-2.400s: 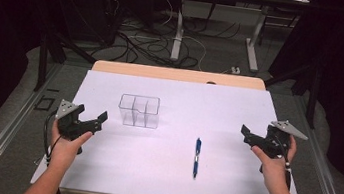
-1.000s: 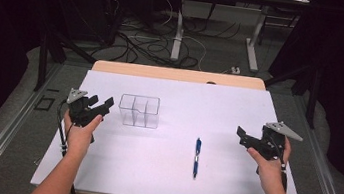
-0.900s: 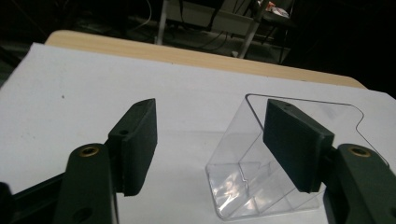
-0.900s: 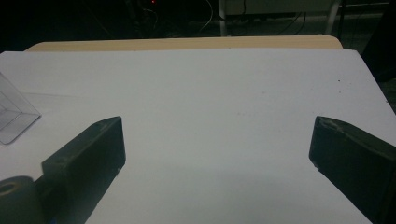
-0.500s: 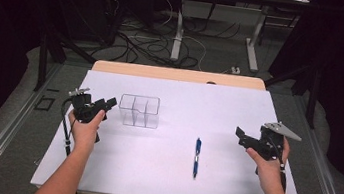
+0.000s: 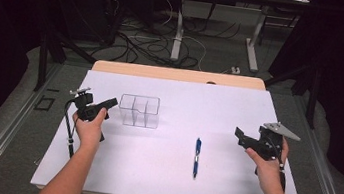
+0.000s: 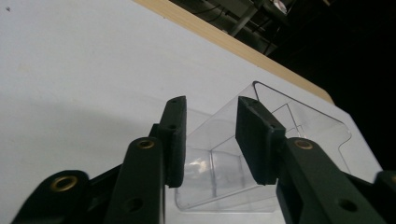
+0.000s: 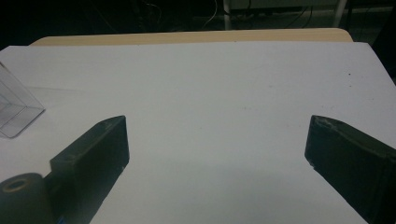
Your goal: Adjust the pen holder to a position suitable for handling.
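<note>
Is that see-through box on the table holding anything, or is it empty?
Empty. The clear box stands upright on the white table, and its compartments show nothing through the walls.

clear organizer [image 7: 280, 140] cut off (lower edge)

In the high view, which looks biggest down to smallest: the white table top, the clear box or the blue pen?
1. White table top, by far.
2. Clear box.
3. Blue pen: about as long as the box is wide, but far thinner.
</note>
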### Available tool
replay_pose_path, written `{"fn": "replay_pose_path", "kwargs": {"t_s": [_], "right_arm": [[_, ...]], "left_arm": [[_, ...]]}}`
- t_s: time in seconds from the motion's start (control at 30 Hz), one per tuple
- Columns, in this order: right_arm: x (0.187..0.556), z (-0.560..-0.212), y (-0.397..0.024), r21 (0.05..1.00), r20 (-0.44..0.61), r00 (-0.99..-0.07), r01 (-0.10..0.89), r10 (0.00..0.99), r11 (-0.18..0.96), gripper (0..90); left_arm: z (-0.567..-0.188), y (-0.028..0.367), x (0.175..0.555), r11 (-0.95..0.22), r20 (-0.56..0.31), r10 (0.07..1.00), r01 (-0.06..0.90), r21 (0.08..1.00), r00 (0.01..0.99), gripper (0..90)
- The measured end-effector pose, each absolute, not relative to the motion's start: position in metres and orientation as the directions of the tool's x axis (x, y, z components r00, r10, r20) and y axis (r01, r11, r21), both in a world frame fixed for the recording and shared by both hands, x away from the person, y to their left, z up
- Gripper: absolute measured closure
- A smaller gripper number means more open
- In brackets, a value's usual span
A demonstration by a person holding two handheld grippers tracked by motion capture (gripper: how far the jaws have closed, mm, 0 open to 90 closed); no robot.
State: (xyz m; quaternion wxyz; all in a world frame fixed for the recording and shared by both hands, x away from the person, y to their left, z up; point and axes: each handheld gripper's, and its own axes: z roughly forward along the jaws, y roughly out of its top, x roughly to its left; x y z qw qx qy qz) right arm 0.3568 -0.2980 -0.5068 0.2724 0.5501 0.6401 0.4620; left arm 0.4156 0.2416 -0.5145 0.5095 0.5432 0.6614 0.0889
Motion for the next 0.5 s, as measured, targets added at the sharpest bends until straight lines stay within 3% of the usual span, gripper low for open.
{"fn": "replay_pose_path", "kwargs": {"t_s": [0.5], "right_arm": [[0.3579, -0.5104, -0.2971, 0.883, 0.173, -0.245, 0.468, 0.954, -0.040, 6.5]], "left_arm": [[-0.5257, 0.2368, 0.4204, 0.399, -0.614, 0.780, 0.659, 0.638, 0.122, 89.5]]}}
